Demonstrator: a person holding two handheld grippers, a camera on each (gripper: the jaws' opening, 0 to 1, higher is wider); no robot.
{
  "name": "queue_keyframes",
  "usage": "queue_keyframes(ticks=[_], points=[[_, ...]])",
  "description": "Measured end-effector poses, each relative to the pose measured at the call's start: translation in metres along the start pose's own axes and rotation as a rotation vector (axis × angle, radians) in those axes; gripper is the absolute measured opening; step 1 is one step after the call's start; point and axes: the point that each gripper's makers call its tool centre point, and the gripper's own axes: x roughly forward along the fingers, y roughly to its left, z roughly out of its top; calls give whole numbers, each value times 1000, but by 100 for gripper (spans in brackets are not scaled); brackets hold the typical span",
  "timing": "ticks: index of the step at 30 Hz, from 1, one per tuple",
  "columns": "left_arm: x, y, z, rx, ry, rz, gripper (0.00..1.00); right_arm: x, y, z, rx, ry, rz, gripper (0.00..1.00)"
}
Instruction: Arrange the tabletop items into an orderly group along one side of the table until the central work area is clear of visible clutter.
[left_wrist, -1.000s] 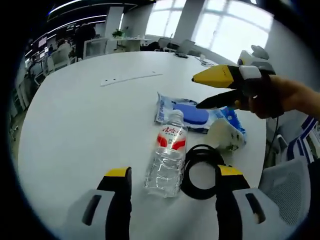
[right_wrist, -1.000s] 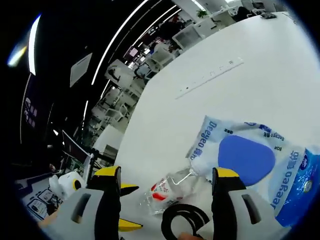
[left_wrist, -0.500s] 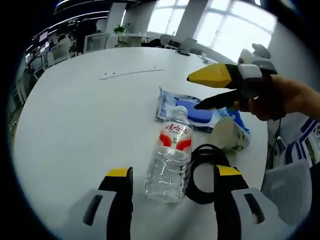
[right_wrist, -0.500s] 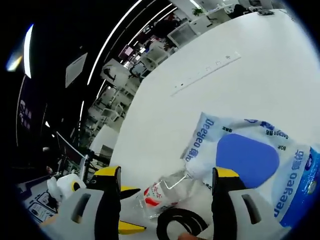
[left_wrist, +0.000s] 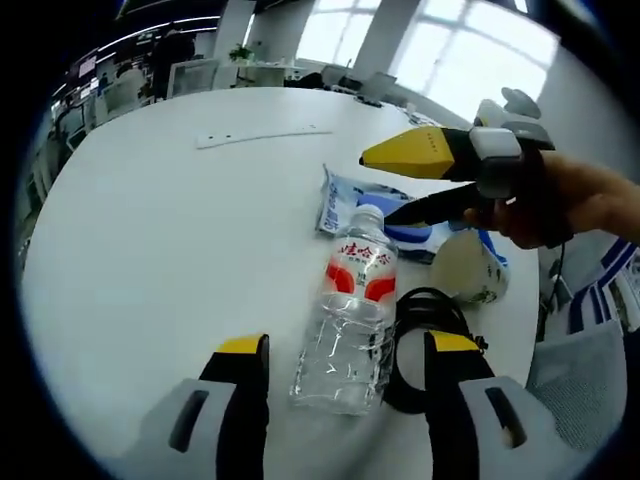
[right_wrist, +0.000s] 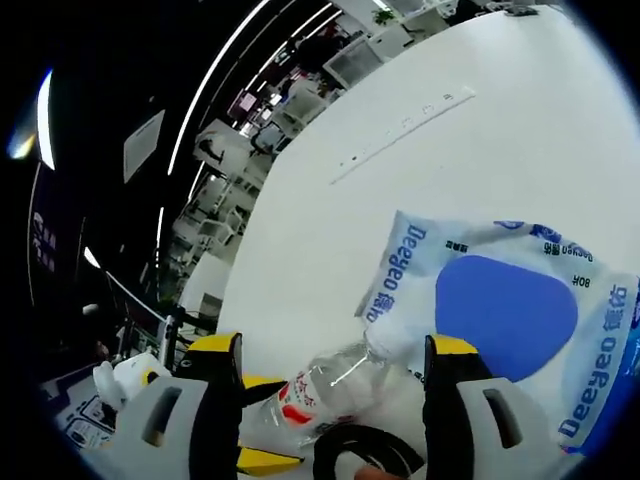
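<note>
— Left gripper view: what has changed over the last second?

— The left gripper (left_wrist: 338, 375) has eased forward, jaws spread; the clear plastic water bottle with a red label (left_wrist: 352, 300) now lies between them, the black coiled cable (left_wrist: 425, 330) beside the right jaw. A grasp looks near.

— And the right gripper (right_wrist: 327, 375)?

— Jaws released, closer over the blue-and-white tissue pack (right_wrist: 505, 305), printed "Deeyeo". The white paper cup (left_wrist: 470, 268) lies just beyond on the round white bench (left_wrist: 160, 230). The bottle's label is unreadable.
</note>
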Motion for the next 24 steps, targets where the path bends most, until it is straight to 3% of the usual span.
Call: queue_keyframes(ticks=[8, 12, 19, 24], points=[[8, 1, -5, 0, 22, -7, 58, 15, -6, 1, 11, 7, 0, 69], [11, 1, -7, 4, 29, -13, 56, 22, -14, 3, 6, 16, -7, 61], [18, 10, -8, 24, 29, 0, 51, 26, -25, 9, 70, 9, -30, 54], [19, 8, -8, 38, 42, -14, 43, 27, -36, 6, 82, 25, -82, 35]])
